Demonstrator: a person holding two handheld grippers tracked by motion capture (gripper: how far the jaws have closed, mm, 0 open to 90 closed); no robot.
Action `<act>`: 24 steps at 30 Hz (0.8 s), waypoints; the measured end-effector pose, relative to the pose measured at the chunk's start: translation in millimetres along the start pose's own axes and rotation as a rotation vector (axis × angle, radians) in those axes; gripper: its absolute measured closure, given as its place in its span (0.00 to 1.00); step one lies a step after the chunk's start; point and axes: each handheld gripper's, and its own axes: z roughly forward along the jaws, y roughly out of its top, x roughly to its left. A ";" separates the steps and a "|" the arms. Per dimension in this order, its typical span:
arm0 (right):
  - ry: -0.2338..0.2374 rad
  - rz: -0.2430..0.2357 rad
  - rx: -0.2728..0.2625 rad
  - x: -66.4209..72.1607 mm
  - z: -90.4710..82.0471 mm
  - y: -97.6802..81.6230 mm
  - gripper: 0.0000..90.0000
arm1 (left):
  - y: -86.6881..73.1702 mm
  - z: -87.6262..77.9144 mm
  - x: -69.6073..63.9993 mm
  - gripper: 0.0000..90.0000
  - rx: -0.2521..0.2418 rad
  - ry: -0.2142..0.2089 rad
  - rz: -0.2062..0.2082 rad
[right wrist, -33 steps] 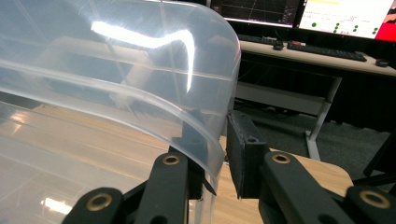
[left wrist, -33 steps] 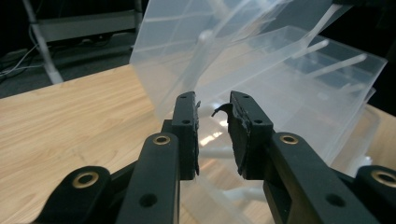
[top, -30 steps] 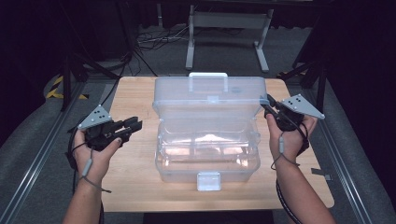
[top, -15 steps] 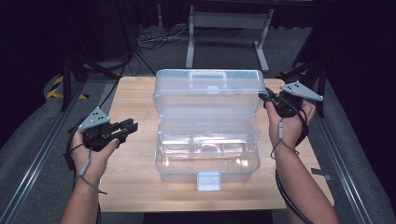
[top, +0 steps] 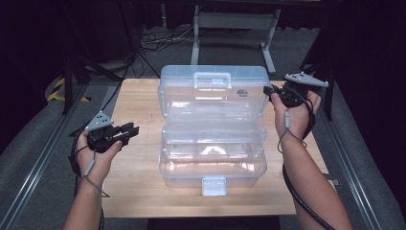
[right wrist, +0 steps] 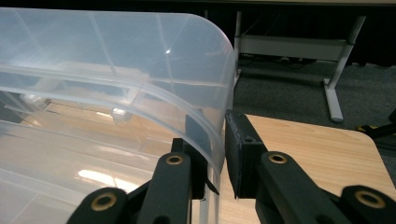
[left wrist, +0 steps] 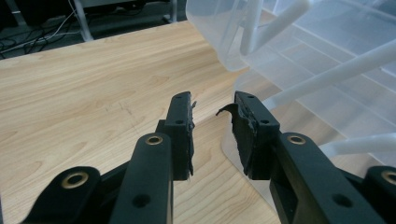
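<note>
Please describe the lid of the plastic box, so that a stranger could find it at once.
On the wooden table stands a clear plastic toolbox. Its lid stands raised at the far side, with a carry handle; the right gripper clamps the lid's right edge, unlike the trays below.

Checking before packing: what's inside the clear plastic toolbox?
The clear plastic toolbox looks empty: bare see-through trays and glare. Its bottom, beneath the upper tray, is too blurred to tell.

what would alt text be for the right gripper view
The right gripper pinches the curved edge of a clear plastic box lid between its two black jaws. Behind lie a wooden table and dark floor.
</note>
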 end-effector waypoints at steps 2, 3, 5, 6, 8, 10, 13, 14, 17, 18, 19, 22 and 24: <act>0.003 0.009 0.012 -1.5 3.3 2.8 0.89 | -0.9 -0.2 1.7 0.76 0.001 0.001 -0.004; 0.006 0.016 0.020 -2.8 5.0 4.2 0.89 | -1.3 -0.5 2.9 0.76 0.000 0.002 -0.005; 0.010 0.028 0.031 -4.6 7.9 6.3 0.89 | -1.5 -0.6 3.4 0.77 0.001 0.002 -0.007; 0.010 0.030 0.039 -5.3 9.7 7.8 0.89 | -1.8 -0.7 3.6 0.77 0.000 0.001 -0.010; 0.008 0.031 0.051 -5.8 13.3 10.8 0.89 | -2.7 -0.9 3.9 0.77 0.003 0.003 -0.009; 0.007 0.039 0.060 -6.9 17.7 13.3 0.89 | -3.7 -1.2 4.0 0.77 0.004 0.001 -0.014; 0.007 0.058 0.074 -9.8 24.8 16.6 0.90 | -4.9 -2.5 5.4 0.77 0.008 -0.001 -0.020; 0.005 0.058 0.079 -10.3 26.9 17.9 0.90 | -5.3 -2.5 6.0 0.78 0.009 -0.003 -0.024; 0.008 0.072 0.088 -11.7 32.8 21.1 0.91 | -6.7 -1.3 6.1 0.78 0.015 -0.005 -0.027; 0.007 0.081 0.092 -13.2 34.8 22.6 0.92 | -7.1 -1.1 6.0 0.78 0.019 -0.006 -0.024; 0.008 0.085 0.092 -14.3 36.4 24.0 0.92 | -7.7 -0.8 5.8 0.78 0.022 -0.006 -0.024; 0.008 0.100 0.118 -16.7 45.3 27.7 0.93 | -9.3 -1.0 6.0 0.78 0.024 -0.008 -0.030; 0.008 0.115 0.131 -19.0 51.9 29.6 0.93 | -9.9 -1.8 6.3 0.78 0.022 -0.009 -0.032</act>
